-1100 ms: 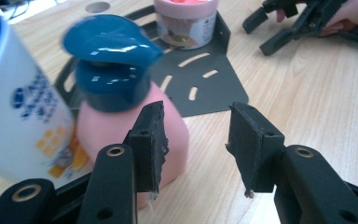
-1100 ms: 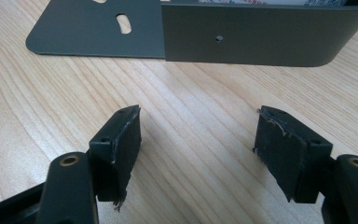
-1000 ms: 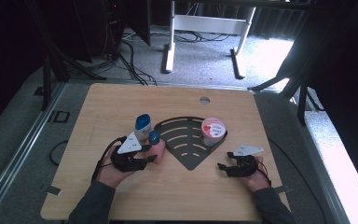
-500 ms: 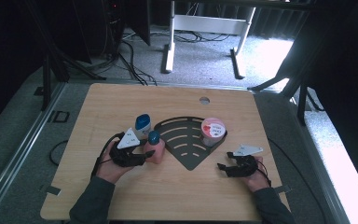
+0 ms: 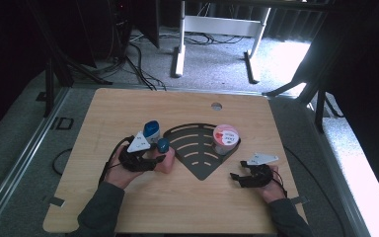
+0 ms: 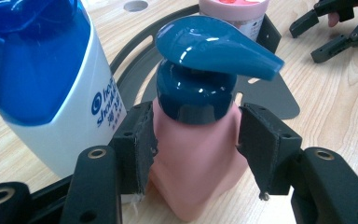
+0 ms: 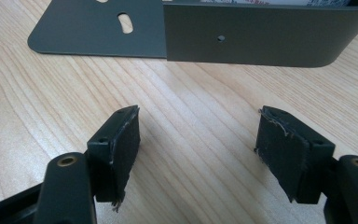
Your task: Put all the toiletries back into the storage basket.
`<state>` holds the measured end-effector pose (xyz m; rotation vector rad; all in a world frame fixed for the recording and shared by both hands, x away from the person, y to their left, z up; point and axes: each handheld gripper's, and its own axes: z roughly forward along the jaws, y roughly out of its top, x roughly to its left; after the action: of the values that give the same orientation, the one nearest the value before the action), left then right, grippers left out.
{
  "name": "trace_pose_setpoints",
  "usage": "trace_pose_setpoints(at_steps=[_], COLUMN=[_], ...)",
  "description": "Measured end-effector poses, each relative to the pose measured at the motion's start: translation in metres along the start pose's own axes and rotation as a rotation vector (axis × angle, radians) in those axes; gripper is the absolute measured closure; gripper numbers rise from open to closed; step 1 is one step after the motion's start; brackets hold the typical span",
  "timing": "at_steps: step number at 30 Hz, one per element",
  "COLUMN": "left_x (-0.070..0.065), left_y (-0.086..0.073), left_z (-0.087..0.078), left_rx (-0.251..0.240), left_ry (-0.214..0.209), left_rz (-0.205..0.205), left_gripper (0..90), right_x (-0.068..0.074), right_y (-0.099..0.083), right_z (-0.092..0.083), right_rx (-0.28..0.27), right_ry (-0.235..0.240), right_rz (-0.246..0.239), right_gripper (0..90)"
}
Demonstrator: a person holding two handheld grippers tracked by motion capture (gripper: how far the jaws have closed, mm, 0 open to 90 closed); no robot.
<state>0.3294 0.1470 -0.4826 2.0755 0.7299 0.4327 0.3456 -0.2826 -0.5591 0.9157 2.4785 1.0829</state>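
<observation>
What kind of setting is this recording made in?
Probably a lab or workshop set up for recording, not a home: a bare wooden table on grey carpet, loose cables on the floor behind it, and a desk frame beyond.

The table [image 5: 128, 106] looked like pale, matt wood with clear grain. The pump bottle [image 6: 198, 163] had a matt pink plastic body and a glossy dark-blue pump head [image 6: 214, 51]. The shampoo bottle [image 6: 37, 79] was shiny plastic. The tray [image 7: 261, 35] appeared smooth, matt grey metal.
</observation>
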Motion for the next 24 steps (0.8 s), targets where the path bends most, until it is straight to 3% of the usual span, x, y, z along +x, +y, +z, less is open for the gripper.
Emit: trace_pose_setpoints(at_steps=[19, 24], left_x=[0.007, 0.011], left_y=[0.008, 0.008], left_z=[0.007, 0.010], left_rx=[-0.022, -0.040], left_ry=[-0.050, -0.074], left_rz=[-0.001, -0.021], left_gripper=[42.8, 42.6], right_x=[0.000, 0.000], right_y=[0.000, 0.000], right_z=[0.000, 0.000], right_rx=[0.001, 0.000], right_ry=[0.001, 0.002], right_rz=[0.000, 0.000], right_gripper=[29.6, 29.5])
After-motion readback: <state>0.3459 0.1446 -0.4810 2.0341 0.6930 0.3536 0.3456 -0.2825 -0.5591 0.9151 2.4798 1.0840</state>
